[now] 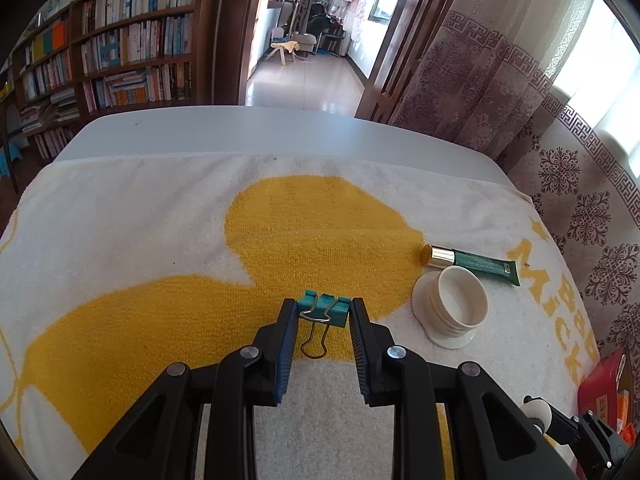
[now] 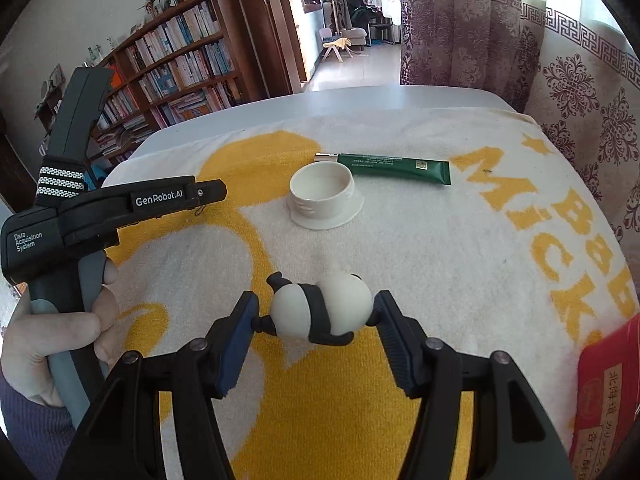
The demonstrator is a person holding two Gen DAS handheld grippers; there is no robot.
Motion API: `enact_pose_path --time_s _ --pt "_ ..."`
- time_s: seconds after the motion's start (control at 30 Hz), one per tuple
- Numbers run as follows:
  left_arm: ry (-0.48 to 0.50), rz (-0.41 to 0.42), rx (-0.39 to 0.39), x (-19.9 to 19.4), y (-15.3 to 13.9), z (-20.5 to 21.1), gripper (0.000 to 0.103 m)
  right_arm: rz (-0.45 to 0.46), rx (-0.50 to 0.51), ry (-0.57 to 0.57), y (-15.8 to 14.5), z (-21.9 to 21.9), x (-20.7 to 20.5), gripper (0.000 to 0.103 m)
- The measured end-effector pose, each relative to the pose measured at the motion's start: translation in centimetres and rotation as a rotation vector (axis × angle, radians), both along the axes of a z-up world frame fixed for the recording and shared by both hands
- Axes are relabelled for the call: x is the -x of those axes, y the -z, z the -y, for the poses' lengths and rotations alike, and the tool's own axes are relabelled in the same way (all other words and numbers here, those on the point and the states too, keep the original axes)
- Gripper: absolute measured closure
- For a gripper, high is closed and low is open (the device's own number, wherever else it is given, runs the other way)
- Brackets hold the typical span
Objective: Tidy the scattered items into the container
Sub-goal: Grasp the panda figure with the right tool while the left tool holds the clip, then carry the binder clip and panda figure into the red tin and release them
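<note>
A teal binder clip [image 1: 322,307] sits between the fingertips of my left gripper [image 1: 323,310], which is shut on the clip's sides; its wire handle hangs down over the yellow and white towel [image 1: 160,220]. My right gripper [image 2: 315,312] has a black and white panda toy [image 2: 320,308] lying crosswise between its pads, which touch the toy's foot and head. A white round container [image 2: 324,192] stands open on the towel, ahead of the right gripper and to the right of the left one [image 1: 452,304]. Behind it lies a green tube [image 2: 396,168] with a gold cap.
A red box [image 2: 608,392] lies at the towel's right edge. A hand [image 2: 60,332] holds the left gripper's handle at the left of the right wrist view. Behind the table are a patterned curtain [image 1: 480,80] and a bookshelf [image 1: 120,48].
</note>
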State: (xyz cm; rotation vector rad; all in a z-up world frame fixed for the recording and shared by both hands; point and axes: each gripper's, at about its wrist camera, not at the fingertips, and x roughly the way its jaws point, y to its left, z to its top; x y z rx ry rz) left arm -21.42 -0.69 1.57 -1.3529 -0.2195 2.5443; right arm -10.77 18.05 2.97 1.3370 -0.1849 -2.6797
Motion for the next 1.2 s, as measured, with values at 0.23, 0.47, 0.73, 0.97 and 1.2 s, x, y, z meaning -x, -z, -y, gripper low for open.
enact_pose_path --time_s 0.23,0.47,0.73,0.97,1.2 --pt "0.037 -0.029 0.0 -0.7 -1.2 -1.4 0.075 -0.08 0.017 0.071 -3.5 -3.8 -4.3 0.039" --pt "0.109 -0.053 -0.021 -2.1 -2.6 -3.5 0.075 -0.123 0.003 0.171 -5.5 -8.0 -8.4 0.039" --pt "0.227 -0.091 -0.024 -4.6 -4.4 -7.2 0.075 -0.167 -0.011 0.306 -7.1 -13.4 -14.0 0.039" --pt "0.334 -0.145 -0.031 -8.1 -6.6 -10.5 0.075 -0.202 -0.024 0.412 -7.9 -17.8 -18.2 0.039" --pt "0.485 -0.16 -0.067 -13.4 -8.5 -15.1 0.075 -0.202 -0.012 0.515 -7.8 -22.3 -22.1 0.039"
